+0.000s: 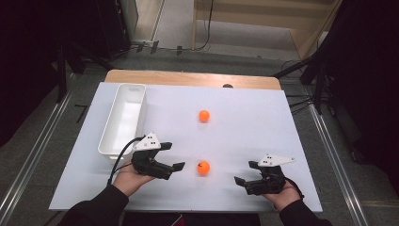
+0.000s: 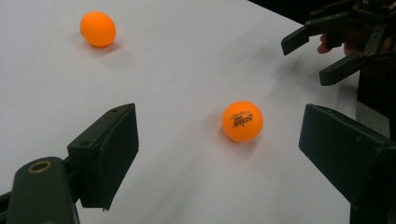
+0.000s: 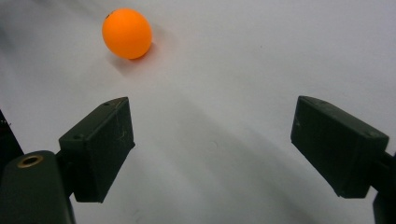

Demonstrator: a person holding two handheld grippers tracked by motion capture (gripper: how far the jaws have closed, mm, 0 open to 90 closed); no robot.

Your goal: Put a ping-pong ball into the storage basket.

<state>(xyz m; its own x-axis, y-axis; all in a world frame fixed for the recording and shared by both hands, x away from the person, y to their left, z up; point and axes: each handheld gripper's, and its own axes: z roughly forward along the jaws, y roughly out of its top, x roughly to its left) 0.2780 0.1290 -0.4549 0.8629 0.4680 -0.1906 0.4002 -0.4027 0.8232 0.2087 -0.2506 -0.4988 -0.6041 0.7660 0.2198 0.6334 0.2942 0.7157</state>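
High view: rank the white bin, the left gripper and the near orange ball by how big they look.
1. white bin
2. left gripper
3. near orange ball
The bin lies farther back, yet looks clearly largest.

Bin (image 1: 123,117) along table's (image 1: 263,122) left edge. Far ball (image 1: 203,115) mid-table, near ball (image 1: 203,167) toward front edge, between left gripper (image 1: 171,156) and right gripper (image 1: 246,172), nearer the left.

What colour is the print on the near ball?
Black print on the orange near ball, clearest in the left gripper view.
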